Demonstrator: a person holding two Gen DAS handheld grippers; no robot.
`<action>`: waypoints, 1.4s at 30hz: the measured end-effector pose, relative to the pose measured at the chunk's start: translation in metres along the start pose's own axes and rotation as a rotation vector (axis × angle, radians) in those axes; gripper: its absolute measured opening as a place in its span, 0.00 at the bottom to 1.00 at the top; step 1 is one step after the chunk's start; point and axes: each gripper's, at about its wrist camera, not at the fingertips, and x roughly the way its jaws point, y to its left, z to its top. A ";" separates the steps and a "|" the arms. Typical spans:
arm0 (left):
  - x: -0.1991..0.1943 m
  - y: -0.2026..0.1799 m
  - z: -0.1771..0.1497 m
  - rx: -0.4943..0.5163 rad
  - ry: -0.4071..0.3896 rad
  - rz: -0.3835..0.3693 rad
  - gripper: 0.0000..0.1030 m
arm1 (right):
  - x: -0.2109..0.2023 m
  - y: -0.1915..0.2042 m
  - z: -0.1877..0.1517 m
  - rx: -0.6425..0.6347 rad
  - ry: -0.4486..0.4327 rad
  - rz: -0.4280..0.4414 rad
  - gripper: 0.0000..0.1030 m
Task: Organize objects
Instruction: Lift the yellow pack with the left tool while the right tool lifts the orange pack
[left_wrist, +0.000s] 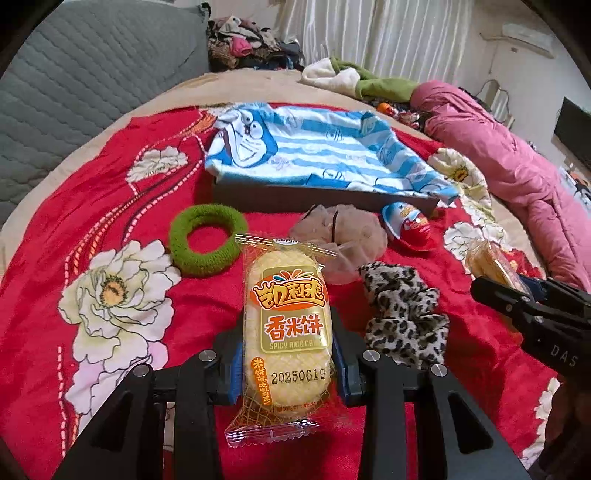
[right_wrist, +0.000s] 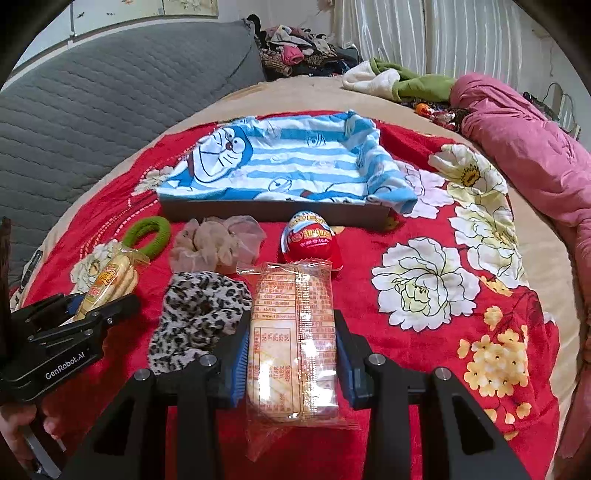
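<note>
We have each rice cracker packet, left (left_wrist: 287, 334) and right (right_wrist: 291, 350), clamped lightly across its middle by the jaws, since they seem light, crinkly and brittle.

On the blanket (right_wrist: 424, 206), a cloth-lined box (right_wrist: 273, 212) lies far. Near it, left to right, lie a ring (right_wrist: 147, 236), a sheer scrunchie (right_wrist: 218, 243) and an egg (right_wrist: 308, 240). A spotted scrunchie (right_wrist: 199, 314) lies nearer. One rice cake (left_wrist: 286, 332) sits in the left gripper (left_wrist: 288, 354), another (right_wrist: 291, 343) in the right gripper (right_wrist: 291, 354).
</note>
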 end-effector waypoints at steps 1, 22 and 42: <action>-0.004 -0.001 0.000 0.005 -0.005 0.002 0.37 | -0.003 0.001 0.000 -0.002 -0.004 0.003 0.39; -0.064 -0.014 0.018 0.018 -0.113 -0.002 0.37 | -0.054 0.017 0.009 -0.029 -0.092 0.000 0.39; -0.098 -0.027 0.074 0.049 -0.230 -0.023 0.37 | -0.088 0.024 0.050 -0.042 -0.210 -0.008 0.39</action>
